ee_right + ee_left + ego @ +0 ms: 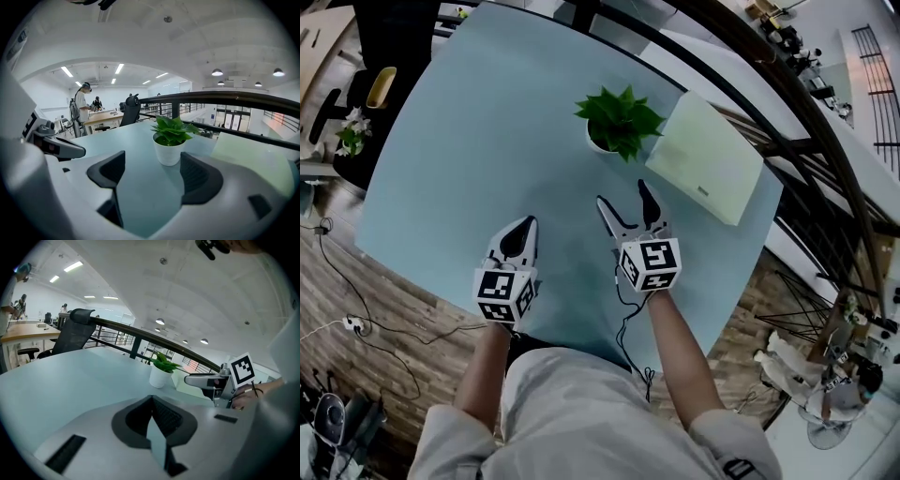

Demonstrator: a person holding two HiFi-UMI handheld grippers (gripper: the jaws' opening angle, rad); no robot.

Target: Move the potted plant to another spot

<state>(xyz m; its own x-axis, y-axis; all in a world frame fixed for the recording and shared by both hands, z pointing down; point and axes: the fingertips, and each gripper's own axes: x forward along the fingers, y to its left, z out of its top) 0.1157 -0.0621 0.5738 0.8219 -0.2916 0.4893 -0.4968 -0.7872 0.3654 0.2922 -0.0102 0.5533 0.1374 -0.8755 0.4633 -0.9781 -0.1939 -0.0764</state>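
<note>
The small green leafy potted plant (617, 120) in a round white pot stands upright on the pale blue-grey table top (469, 141), toward its far right part. Its leaves overlap the near corner of a flat pale green rectangular board (712, 155) lying just beside it on the right; whether pot and board touch can't be told. In the head view the pot is mostly under the foliage, and only a white sliver of rim shows at the lower left. The right gripper (622, 195) points at the plant from near, short of it, jaws wide apart and holding nothing. In the right gripper view the pot sits centred in the gap beyond the tips, w/ bare table btwn pads and pot. The left gripper (523, 225) hangs further back and to the left, jaws together w/ nothing btwn them. Both are over the table, but how high above it is hard to judge. The table's near edge is hidden by the person's forearms and torso. Left of the plant and in front of it the top is bare out to the edges. The right side is taken by the board, and a dark curved railing (225, 98) runs close past the far edge. A black office chair (72, 333) stands at the table's far left side.
</note>
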